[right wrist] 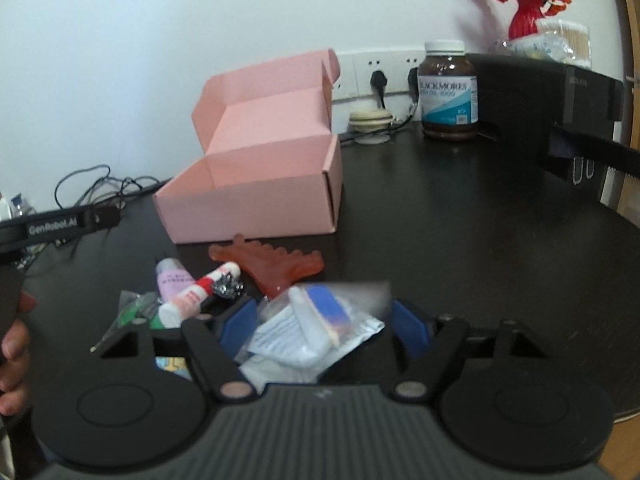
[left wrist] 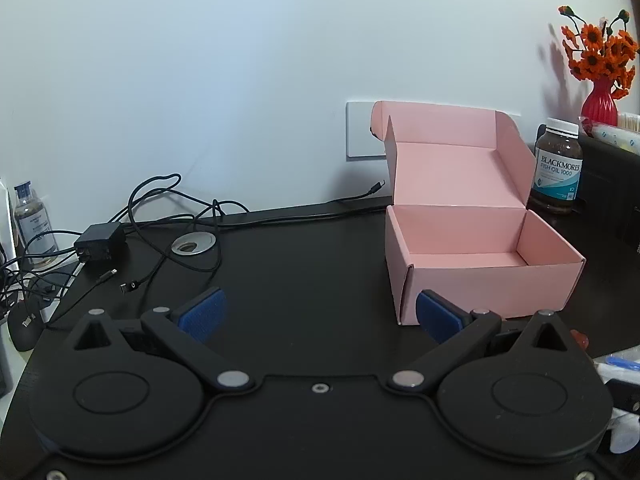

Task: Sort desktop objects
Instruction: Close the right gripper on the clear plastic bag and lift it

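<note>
An open, empty pink cardboard box (left wrist: 480, 280) (right wrist: 256, 208) stands on the black desk (left wrist: 304, 256). My left gripper (left wrist: 320, 314) hovers open over bare desk, with the box just ahead on its right. My right gripper (right wrist: 324, 324) is open around a clear plastic packet (right wrist: 312, 328) holding white and blue items; its blue pads (right wrist: 240, 320) flank the packet without visibly pressing it. Ahead of it lie a white and red tube (right wrist: 200, 292), a small pink bottle (right wrist: 172, 280), a crumpled silvery item (right wrist: 228, 286), a green packet (right wrist: 136, 308) and an orange translucent comb-like piece (right wrist: 276, 266).
A brown fish oil bottle (left wrist: 556, 168) (right wrist: 448, 92) stands behind the box, near a red vase of orange flowers (left wrist: 600, 100). A black device (right wrist: 540, 100) fills the back right. Cables and a charger (left wrist: 100, 240) sprawl at the left, by a black mouse (left wrist: 24, 324). A hand (right wrist: 12, 344) shows at the left edge.
</note>
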A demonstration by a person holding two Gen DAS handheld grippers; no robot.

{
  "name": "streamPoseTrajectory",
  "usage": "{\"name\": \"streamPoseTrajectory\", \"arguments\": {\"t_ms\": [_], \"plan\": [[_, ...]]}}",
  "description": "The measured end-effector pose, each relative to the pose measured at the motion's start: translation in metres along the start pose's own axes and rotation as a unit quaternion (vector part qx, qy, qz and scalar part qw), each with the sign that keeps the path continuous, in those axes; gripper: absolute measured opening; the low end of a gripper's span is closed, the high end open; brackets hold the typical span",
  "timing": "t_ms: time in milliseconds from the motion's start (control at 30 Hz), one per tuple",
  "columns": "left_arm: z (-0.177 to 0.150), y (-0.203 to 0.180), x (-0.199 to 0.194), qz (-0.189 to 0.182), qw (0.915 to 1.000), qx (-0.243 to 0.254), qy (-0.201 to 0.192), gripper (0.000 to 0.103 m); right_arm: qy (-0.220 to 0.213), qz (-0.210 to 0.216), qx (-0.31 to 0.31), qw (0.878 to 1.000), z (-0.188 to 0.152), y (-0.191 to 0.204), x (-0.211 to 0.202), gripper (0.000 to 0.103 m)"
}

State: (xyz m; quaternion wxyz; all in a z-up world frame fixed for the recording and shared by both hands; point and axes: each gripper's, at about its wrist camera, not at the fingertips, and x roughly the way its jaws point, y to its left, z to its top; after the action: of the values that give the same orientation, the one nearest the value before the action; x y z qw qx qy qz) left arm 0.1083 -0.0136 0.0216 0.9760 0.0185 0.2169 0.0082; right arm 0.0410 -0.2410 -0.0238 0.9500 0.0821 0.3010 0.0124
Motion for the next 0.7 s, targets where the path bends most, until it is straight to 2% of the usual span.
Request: {"name": "streamPoseTrajectory", "arguments": {"t_ms": [167,233,300,700], "plan": [[-0.001,-0.002,-0.001,0.000,0.9999,0.007,-0.009,0.103,0.001,-0.007,-0.008,1.000,-0.001,0.005,0.005,0.076],[-0.001,-0.005,-0.001,0.000,0.9998,0.014,-0.013,0.103,-0.001,-0.007,-0.013,1.000,-0.002,0.006,0.005,0.073],[-0.002,-0.008,0.000,0.000,0.9996,0.022,-0.014,0.103,-0.005,-0.012,-0.017,1.000,-0.003,0.006,0.005,0.063],[-0.007,-0.010,0.004,-0.014,0.9993,0.030,-0.016,0.103,-0.027,-0.019,-0.019,0.999,-0.005,0.005,-0.003,0.047]]}}
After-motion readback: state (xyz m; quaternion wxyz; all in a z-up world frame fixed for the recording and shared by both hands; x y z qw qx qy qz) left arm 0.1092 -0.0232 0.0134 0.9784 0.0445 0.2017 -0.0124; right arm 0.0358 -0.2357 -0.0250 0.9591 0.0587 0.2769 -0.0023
